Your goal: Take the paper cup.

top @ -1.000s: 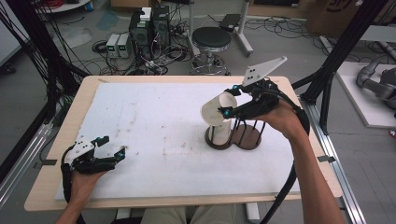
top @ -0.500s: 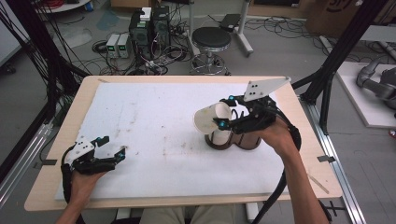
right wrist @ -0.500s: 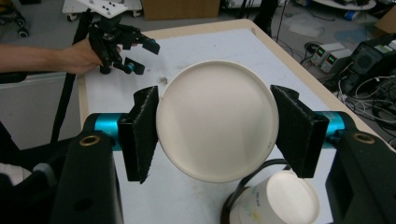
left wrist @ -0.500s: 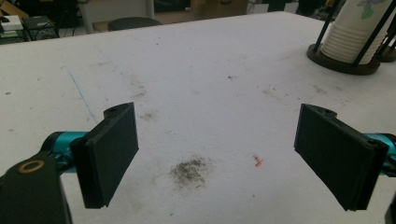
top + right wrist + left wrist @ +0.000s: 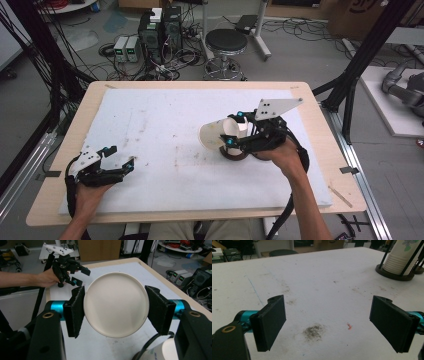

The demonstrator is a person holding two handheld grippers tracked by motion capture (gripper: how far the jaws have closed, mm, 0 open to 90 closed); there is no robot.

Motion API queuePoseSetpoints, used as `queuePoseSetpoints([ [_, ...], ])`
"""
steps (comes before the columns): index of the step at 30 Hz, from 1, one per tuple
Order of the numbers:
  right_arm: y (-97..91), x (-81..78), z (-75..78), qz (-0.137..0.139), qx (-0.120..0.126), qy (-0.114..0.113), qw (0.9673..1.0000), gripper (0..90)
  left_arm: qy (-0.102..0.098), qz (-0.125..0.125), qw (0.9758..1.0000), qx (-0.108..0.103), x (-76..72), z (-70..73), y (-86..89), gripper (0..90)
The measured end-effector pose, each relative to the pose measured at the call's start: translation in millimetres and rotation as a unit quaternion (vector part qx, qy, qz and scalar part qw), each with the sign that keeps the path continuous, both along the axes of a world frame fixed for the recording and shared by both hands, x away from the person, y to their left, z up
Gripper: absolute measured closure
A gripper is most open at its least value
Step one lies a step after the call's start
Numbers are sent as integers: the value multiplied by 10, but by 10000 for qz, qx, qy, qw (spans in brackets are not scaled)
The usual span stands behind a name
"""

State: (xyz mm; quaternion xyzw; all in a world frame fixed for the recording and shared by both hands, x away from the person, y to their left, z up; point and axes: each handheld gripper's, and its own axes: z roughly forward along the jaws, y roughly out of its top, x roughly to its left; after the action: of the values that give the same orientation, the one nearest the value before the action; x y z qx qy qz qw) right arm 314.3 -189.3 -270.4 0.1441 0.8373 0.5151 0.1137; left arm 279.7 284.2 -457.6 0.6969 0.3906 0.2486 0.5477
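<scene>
The right gripper is clamped on a white paper cup — one black pad pressed to each side of it. In the high view the cup lies tipped over at the right middle of the table, its long axis about level and its open mouth turned left, just above a dark round-based cup holder with thin upright rods. The left gripper sits at the near left corner, well apart from the cup, its jaws spread with nothing between them. In the left gripper view a stack of paper cups stands in a holder at the far right. The white, scuffed and stained table cover lies on a pale wooden tabletop. Beyond the far edge — a round black stool, stacked electronics boxes and loose cables on a grey floor.
</scene>
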Motion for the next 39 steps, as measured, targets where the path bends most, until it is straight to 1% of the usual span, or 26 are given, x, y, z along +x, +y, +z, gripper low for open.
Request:
queuePoseSetpoints([
  [3,40,-18,-60,36,154,0,9999,372,3,7,10000,-12,1,0,0,136],
  [4,52,-24,-80,45,213,-33,9998,372,10,8,10000,-14,2,0,0,136],
  [6,73,-37,-116,132,289,-19,9995,372,16,0,10000,-10,4,0,2,136],
  [8,87,-57,-164,118,372,-24,9992,372,24,-7,10000,-20,6,0,4,136],
  [9,87,-63,-188,164,446,-27,9989,372,31,2,10000,-34,6,-1,4,136],
  [12,86,-84,-254,156,551,-50,9983,372,33,1,10000,-35,5,-1,8,136],
  [15,67,-103,-310,143,732,-46,9972,372,42,13,10000,-46,7,-1,5,136],
  [18,39,-123,-353,124,864,-54,9962,372,43,18,10000,-40,7,-1,4,136],
  [20,22,-131,-382,150,977,-77,9951,372,25,26,10000,-20,4,0,3,136],
  [22,9,-137,-411,194,1069,-63,9941,372,25,26,10000,-18,5,0,-1,136],
  [23,0,-139,-438,203,1166,-38,9930,372,27,29,10000,-16,6,0,-2,136],
  [24,-4,-136,-459,208,1213,-23,9924,372,30,31,10000,-14,6,0,-1,136],
  [28,1,-124,-528,218,1213,3,9924,372,34,32,10000,-5,7,0,-3,136],
  [30,13,-123,-532,209,1159,-10,9930,372,38,34,10000,-20,8,-1,-2,136],
  [32,25,-125,-532,234,1203,14,9925,372,43,34,10000,-32,8,0,1,136],
  [35,60,-122,-538,252,1138,-13,9932,372,32,26,10000,-22,7,0,-1,136],
  [39,92,-115,-557,245,1123,-4,9934,372,42,30,10000,-37,9,0,6,136],
])
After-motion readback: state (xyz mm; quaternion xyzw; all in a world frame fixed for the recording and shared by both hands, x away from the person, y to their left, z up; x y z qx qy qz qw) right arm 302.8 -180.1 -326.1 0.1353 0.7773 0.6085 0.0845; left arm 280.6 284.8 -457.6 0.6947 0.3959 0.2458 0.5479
